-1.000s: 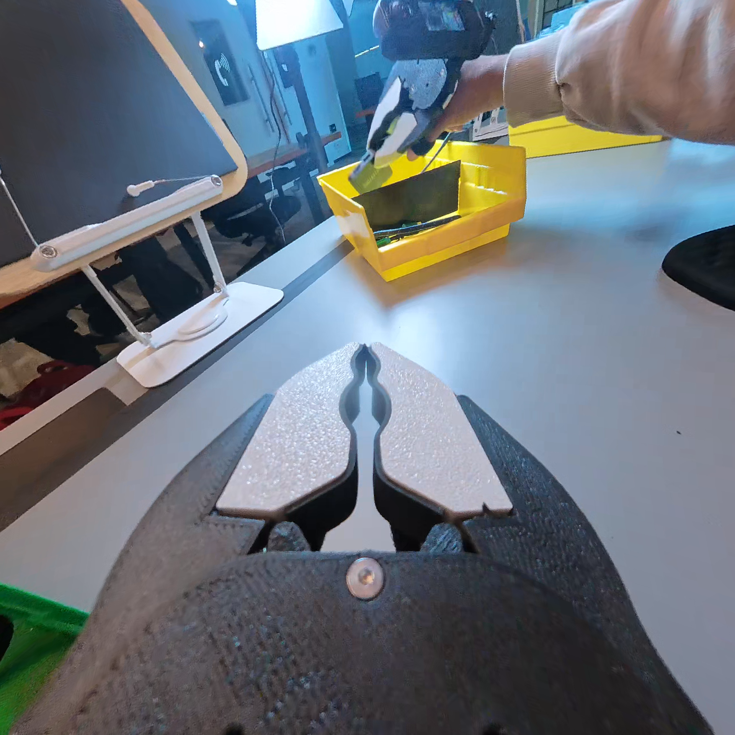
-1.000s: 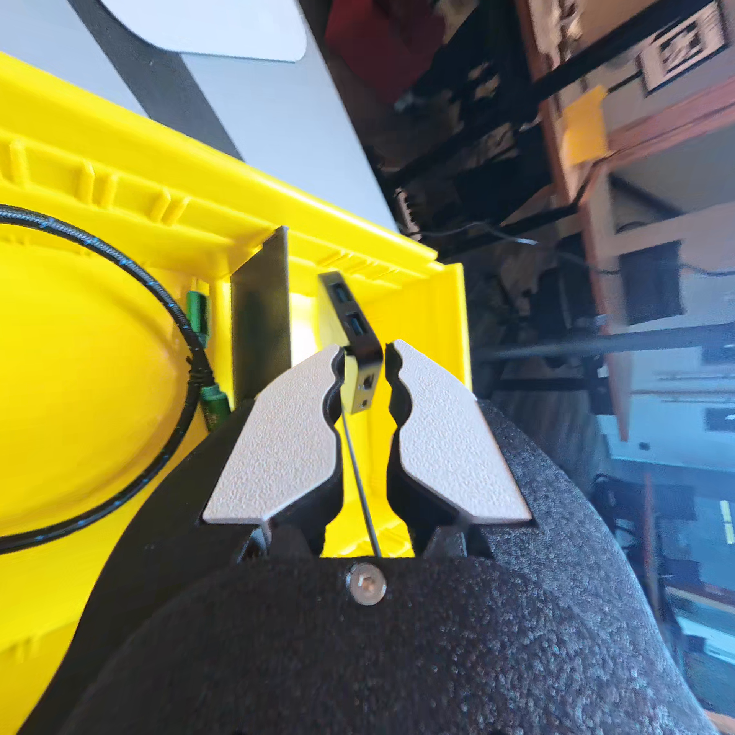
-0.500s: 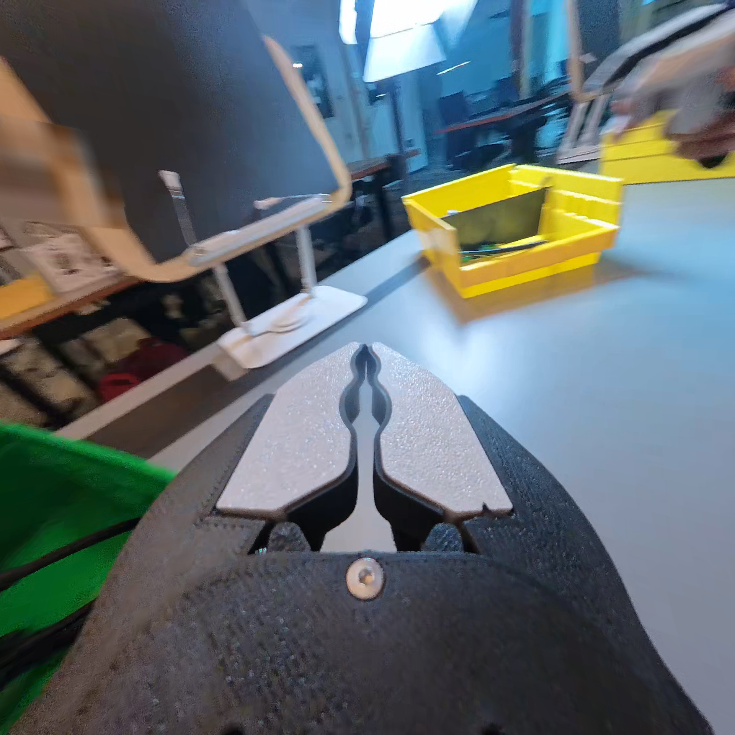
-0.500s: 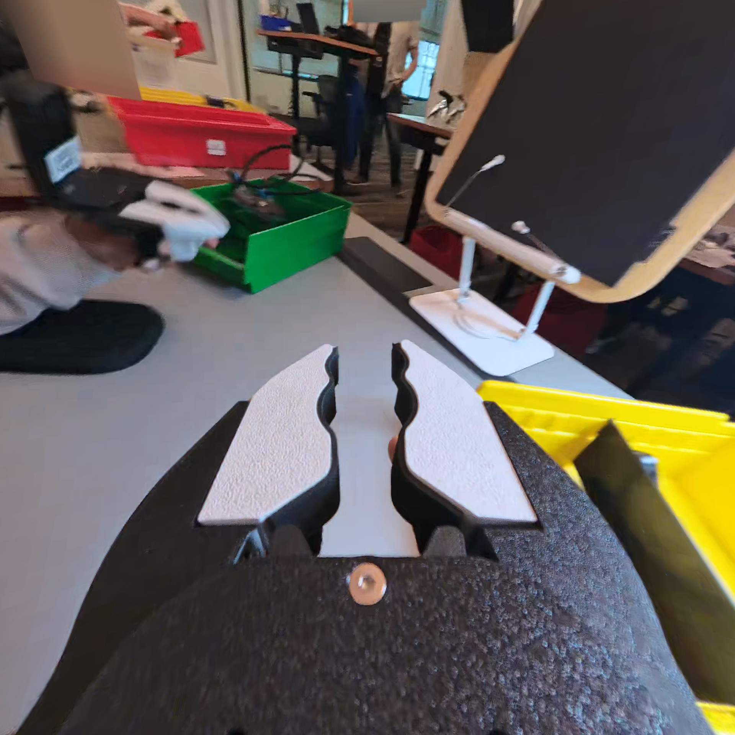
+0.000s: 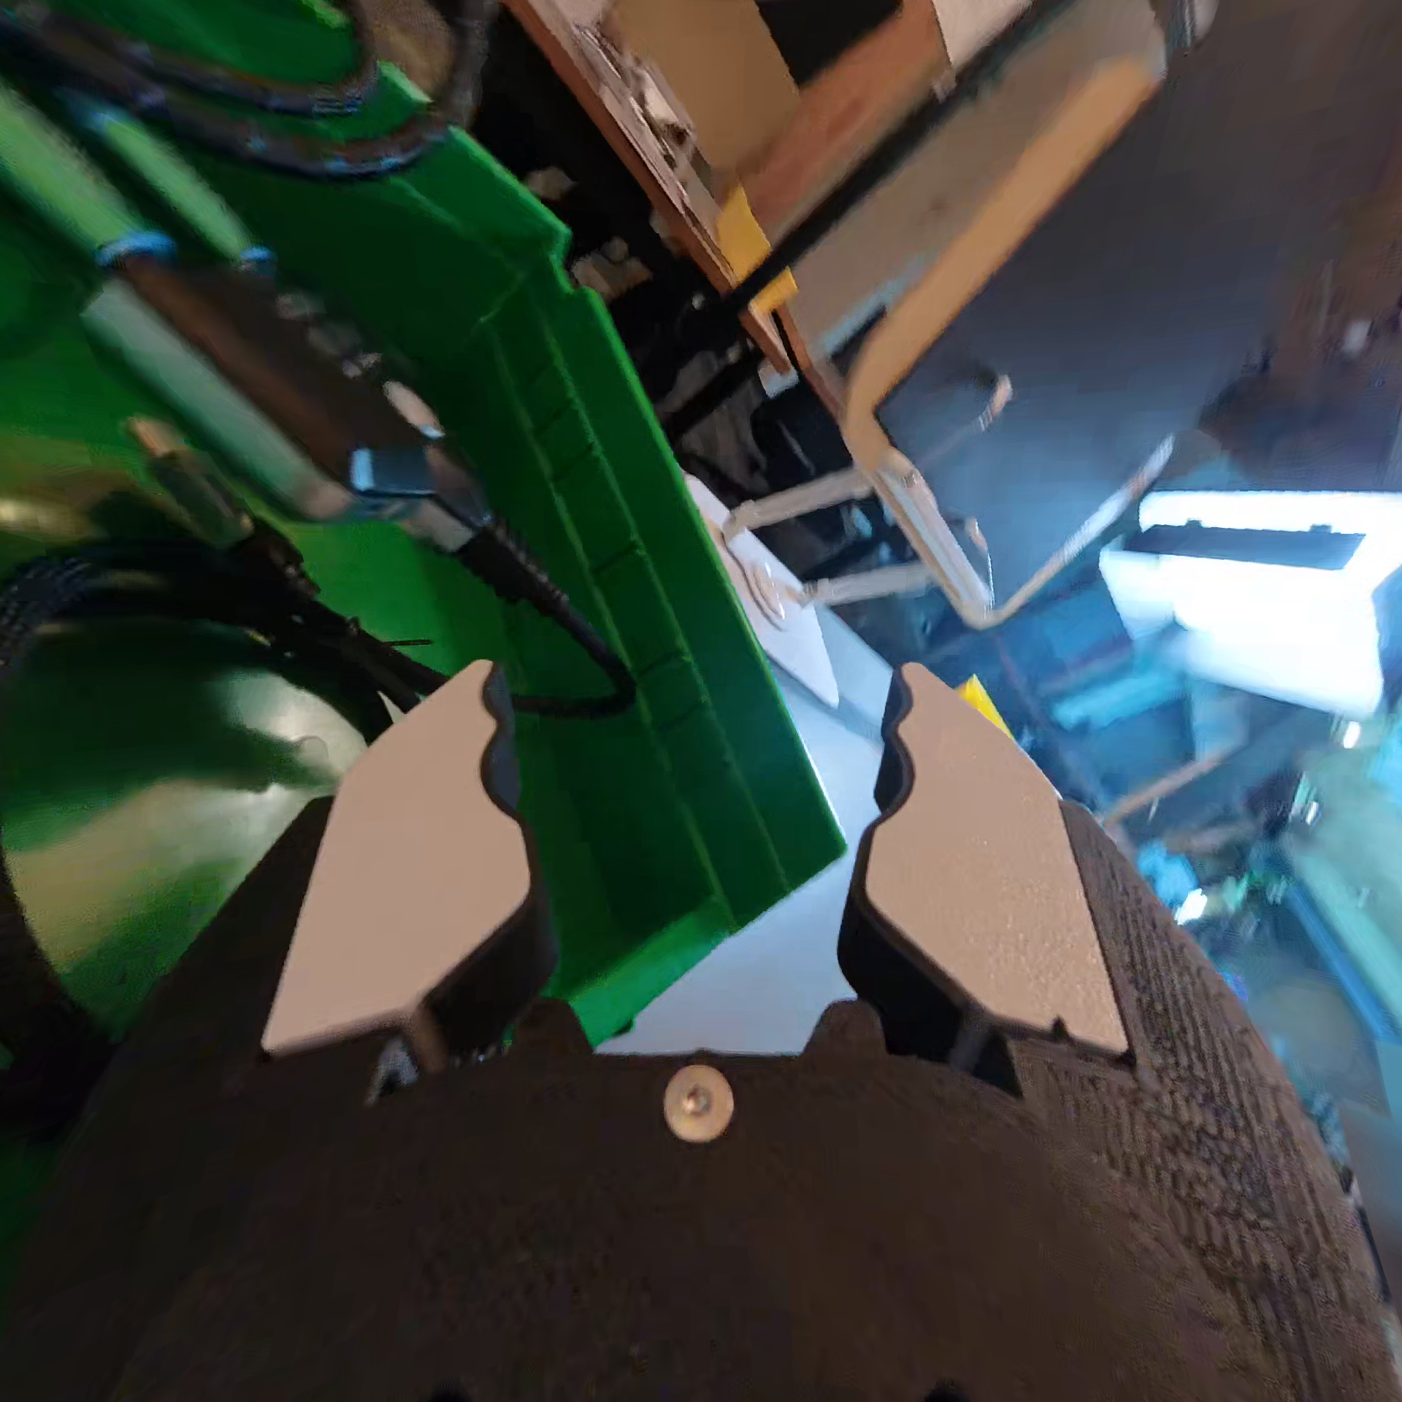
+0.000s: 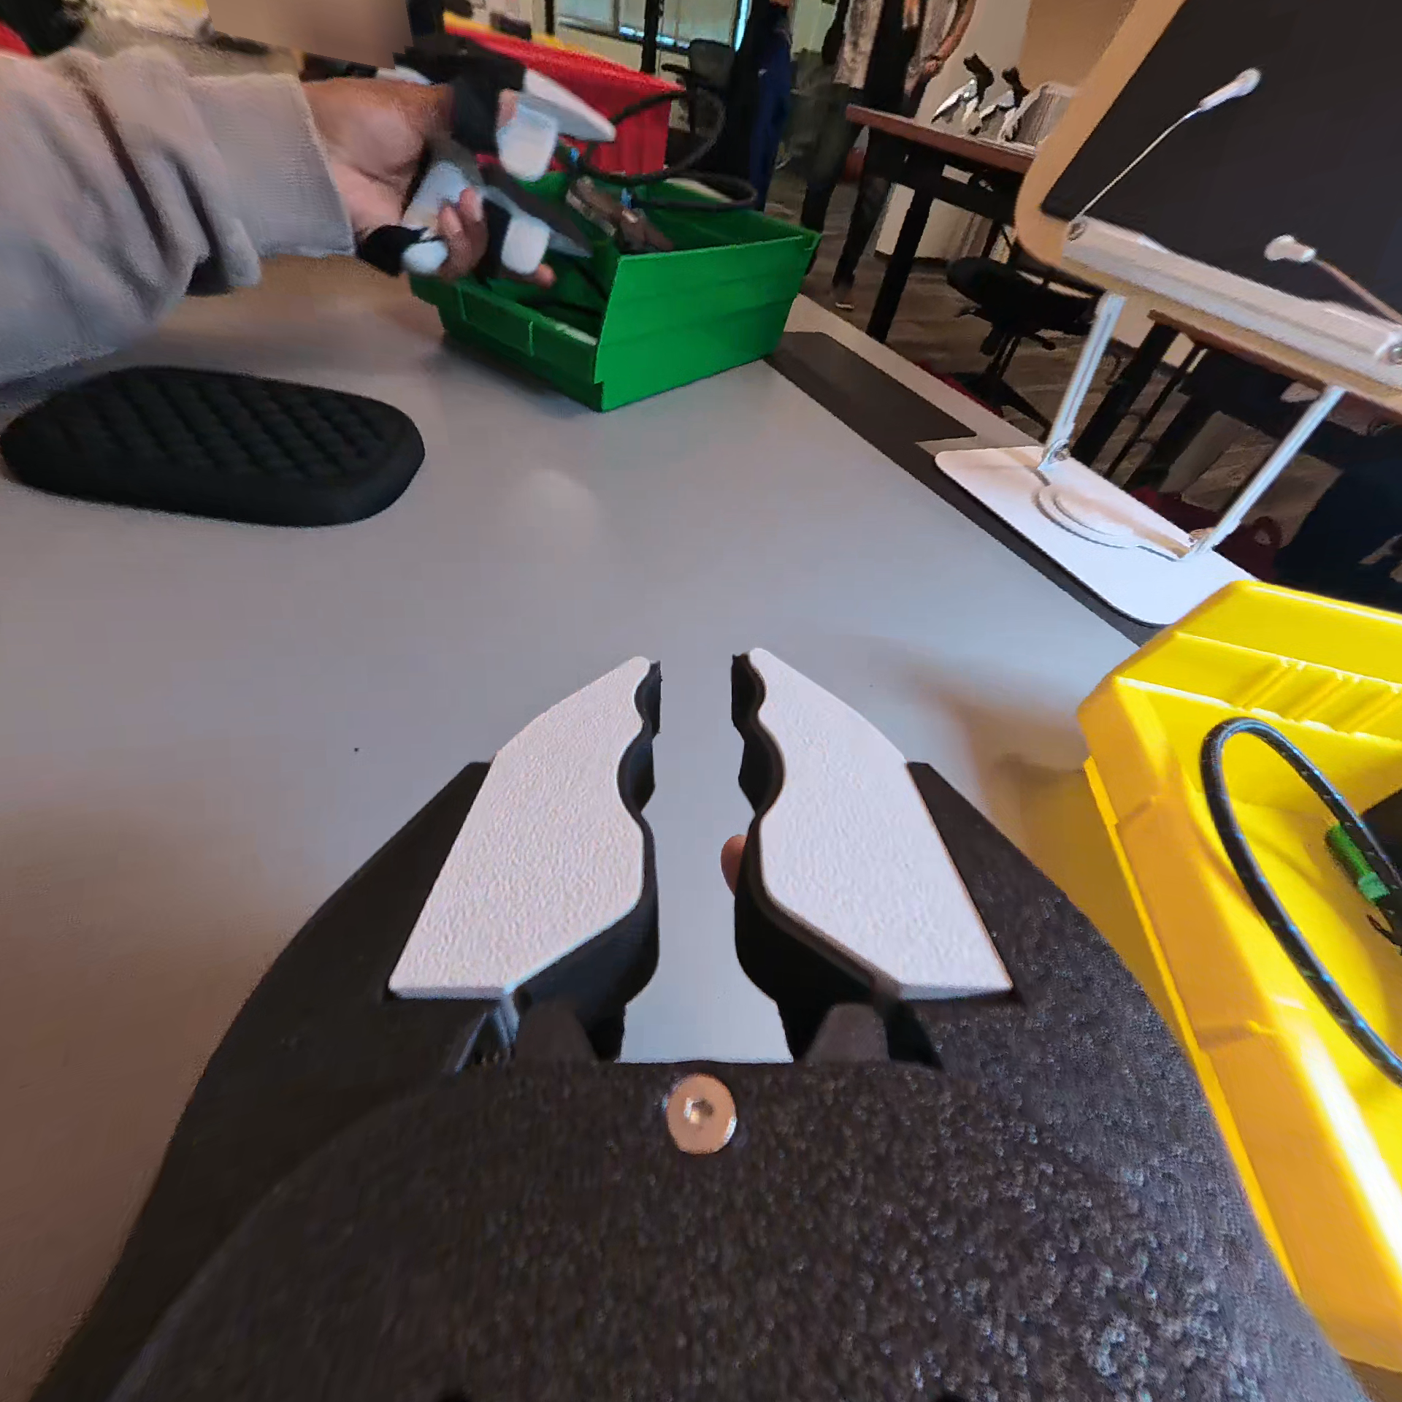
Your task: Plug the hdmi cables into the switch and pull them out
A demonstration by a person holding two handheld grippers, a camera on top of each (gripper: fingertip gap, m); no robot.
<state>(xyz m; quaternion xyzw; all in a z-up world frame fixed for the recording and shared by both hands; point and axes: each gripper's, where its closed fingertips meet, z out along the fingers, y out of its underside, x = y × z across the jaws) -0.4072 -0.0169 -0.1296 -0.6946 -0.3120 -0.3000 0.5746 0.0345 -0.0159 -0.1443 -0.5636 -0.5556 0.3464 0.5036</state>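
Observation:
In the left wrist view my left gripper point(image 5: 698, 683) is open wide and empty, tilted over the green bin point(image 5: 683, 759). In the bin lies a grey switch box point(image 5: 250, 394) with a black plug point(image 5: 394, 474) at its end on a braided cable point(image 5: 531, 584). A loose connector point(image 5: 182, 470) and more black cable point(image 5: 227, 607) lie beside it. The view is blurred. In the right wrist view my right gripper point(image 6: 694, 667) is empty, jaws a narrow gap apart, above the grey table point(image 6: 683, 531). The left gripper point(image 6: 531, 190) shows far off over the green bin point(image 6: 683, 334).
A yellow bin point(image 6: 1138, 759) at the right holds a black cable point(image 6: 1244, 857) and a green connector point(image 6: 1365, 872). A black textured pad point(image 6: 212, 444) lies at the left. A white stand base point(image 6: 1062, 516) carries a dark board at the table's far edge. The left gripper's tips are roughly 45 centimetres from the right gripper's.
My left gripper swung from over the table to the green bin and opened wide. My right gripper left the yellow bin, no longer holds the small black device, and its gap narrowed.

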